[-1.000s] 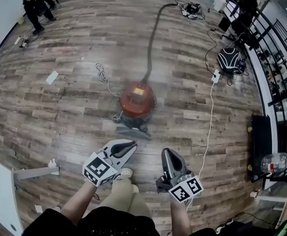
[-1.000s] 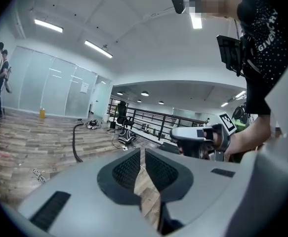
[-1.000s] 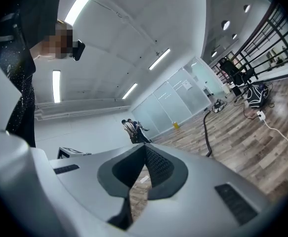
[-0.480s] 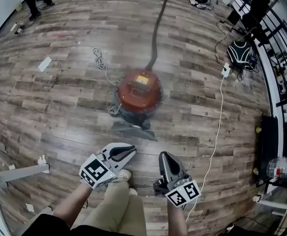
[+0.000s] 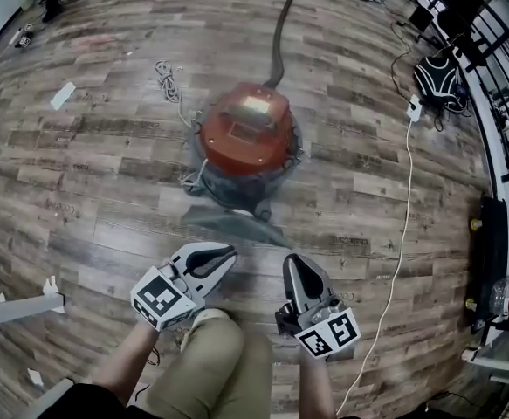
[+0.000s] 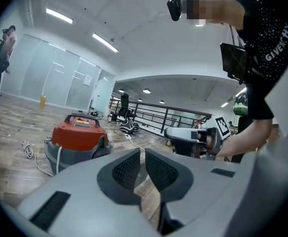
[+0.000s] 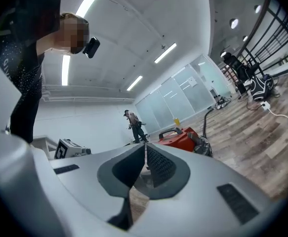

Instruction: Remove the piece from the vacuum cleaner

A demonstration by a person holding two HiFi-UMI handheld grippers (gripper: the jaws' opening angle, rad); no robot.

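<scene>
The vacuum cleaner (image 5: 245,138) is a round red canister with a grey base, standing on the wood floor ahead of me. Its dark hose (image 5: 280,33) runs away toward the far end of the room. My left gripper (image 5: 226,254) and right gripper (image 5: 292,267) hover side by side short of the canister, touching nothing. Both are shut with nothing between the jaws. The left gripper view shows the canister (image 6: 78,136) beyond its shut jaws (image 6: 142,154), with the right gripper (image 6: 193,139) beside it. In the right gripper view the canister (image 7: 181,135) lies past the shut jaws (image 7: 145,149).
A white cable (image 5: 401,208) and power strip (image 5: 414,107) lie on the right, near a black bag (image 5: 442,81) and a railing. A coiled cord (image 5: 167,81) and a paper scrap (image 5: 62,96) lie to the left. A white table leg (image 5: 10,311) is at the lower left. A person (image 7: 134,126) stands far off.
The vacuum cleaner has grown larger and come closer in the head view as I moved toward it. Both grippers stayed shut and kept their places in front of me.
</scene>
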